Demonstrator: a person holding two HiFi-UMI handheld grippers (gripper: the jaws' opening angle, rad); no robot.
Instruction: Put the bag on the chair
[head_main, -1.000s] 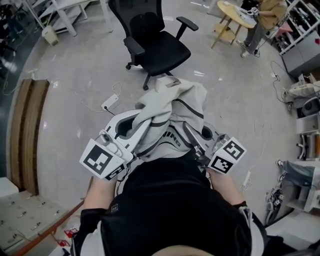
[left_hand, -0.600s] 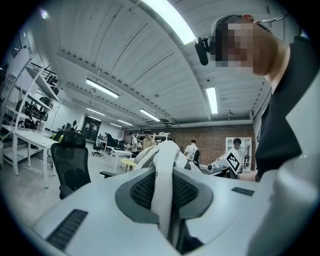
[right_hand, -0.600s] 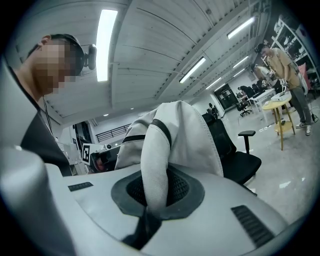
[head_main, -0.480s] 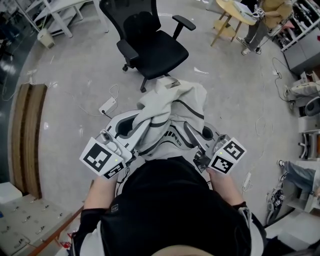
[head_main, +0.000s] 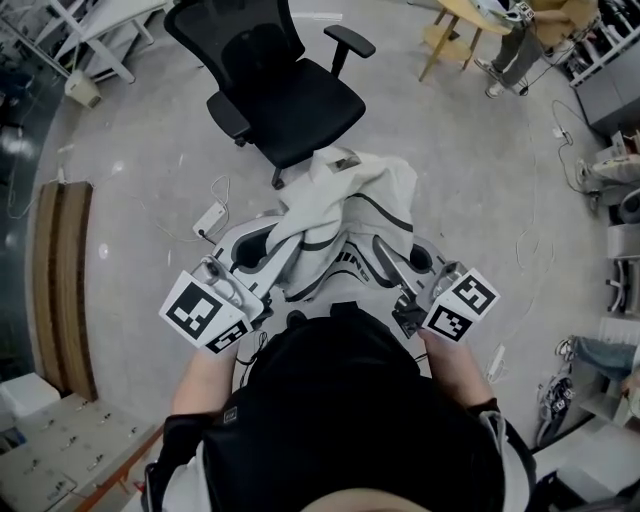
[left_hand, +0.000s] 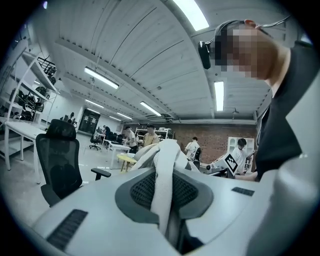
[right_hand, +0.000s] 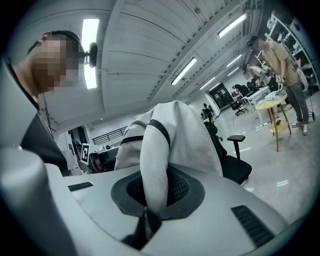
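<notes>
Two grippers: left gripper (head_main: 262, 250) lower left, right gripper (head_main: 405, 262) lower right.
Left jaws: pressed together, pinching the bag's pale fabric.
Right jaws: likewise pinching the bag.
Bag (head_main: 345, 215): centre frame, held between both grippers.
Chair (head_main: 290, 100): black, upper middle, beyond the bag.

Probably a lab-like workshop: office chair (head_main: 300, 105), power strip (head_main: 208, 218) on concrete, white tables (left_hand: 17, 131), strip lights (left_hand: 101, 78).
</notes>
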